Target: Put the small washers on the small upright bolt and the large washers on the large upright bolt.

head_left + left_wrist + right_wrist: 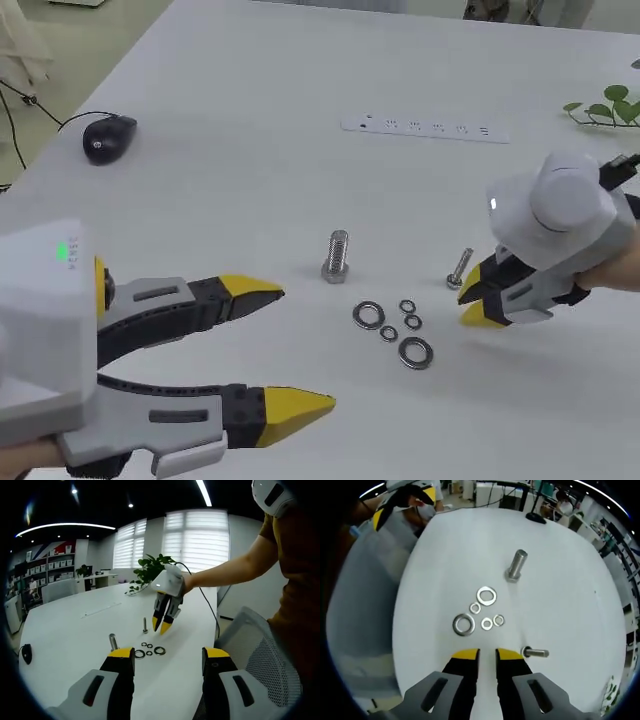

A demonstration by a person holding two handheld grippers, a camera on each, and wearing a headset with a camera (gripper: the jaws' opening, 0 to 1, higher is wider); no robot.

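A large upright bolt stands mid-table, and a small upright bolt stands to its right. Between and in front of them lie two large washers and three small washers, all flat on the table. My right gripper hovers just right of the washers beside the small bolt, its jaws a narrow gap apart with nothing between them. In its own view the washers lie just ahead of the right gripper. My left gripper is wide open and empty, left of the washers.
A black mouse lies at the far left and a white power strip at the back. Plant leaves reach in at the far right edge. A mesh chair stands beside the table.
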